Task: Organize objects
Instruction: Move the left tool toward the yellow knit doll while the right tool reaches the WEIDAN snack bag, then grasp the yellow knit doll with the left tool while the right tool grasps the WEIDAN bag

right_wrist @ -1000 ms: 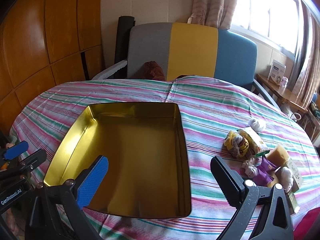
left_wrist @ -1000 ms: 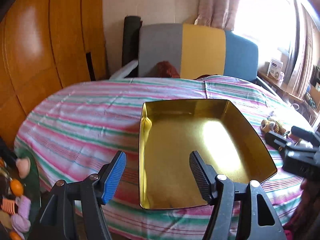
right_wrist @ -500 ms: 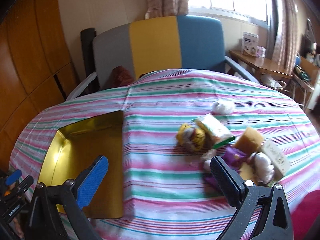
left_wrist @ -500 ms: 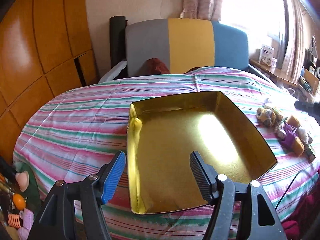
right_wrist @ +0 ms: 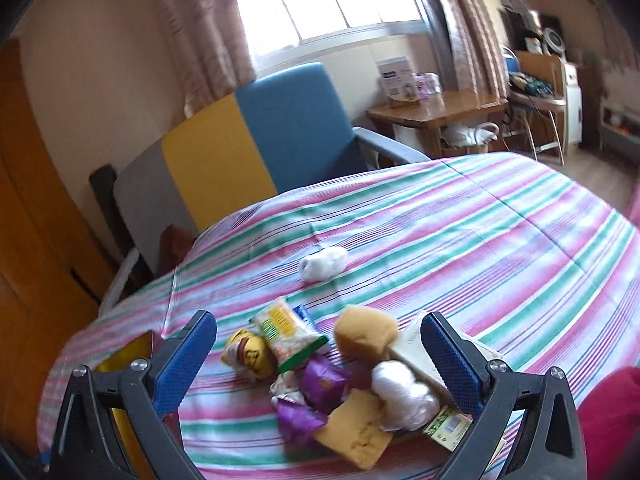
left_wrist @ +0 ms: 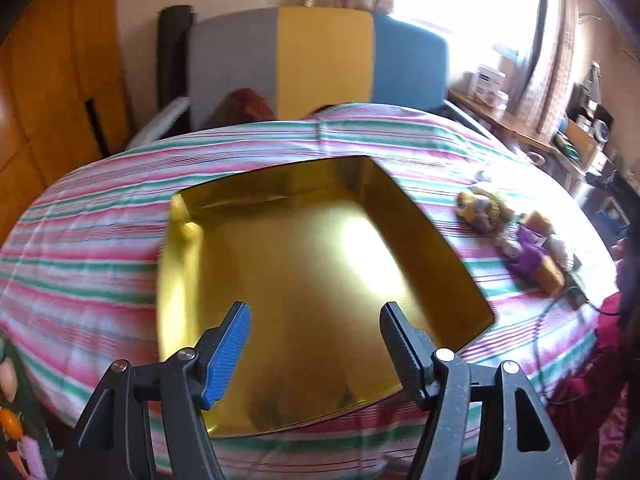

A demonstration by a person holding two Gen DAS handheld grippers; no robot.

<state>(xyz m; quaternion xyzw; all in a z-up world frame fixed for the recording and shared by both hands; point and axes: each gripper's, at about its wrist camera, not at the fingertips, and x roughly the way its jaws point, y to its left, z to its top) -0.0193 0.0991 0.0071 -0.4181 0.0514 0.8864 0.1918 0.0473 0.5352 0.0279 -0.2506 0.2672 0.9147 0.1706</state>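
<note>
None stowed: gold tray (left_wrist: pixel 304 248) on the striped tabletop (right_wrist: pixel 460 240) lies empty, roughly ten snacks and wrapped items (right_wrist: pixel 340 376) heaped beside it, count blurred; left tool (left_wrist: pixel 316 344) and right tool (right_wrist: pixel 320 360) both spread wide, empty.

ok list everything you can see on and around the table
gold tin: 1, empty, table's left part
striped tablecloth: 1, pink, green and white
snack pile: several wrapped items, yellow, purple, white, green, right of the tin
white wrapped item: 1, apart behind the pile
armchair: 1, grey, yellow, blue, behind the table
wooden side table: 1, under the window
left tool: open, over the tin
right tool: open, over the pile
</note>
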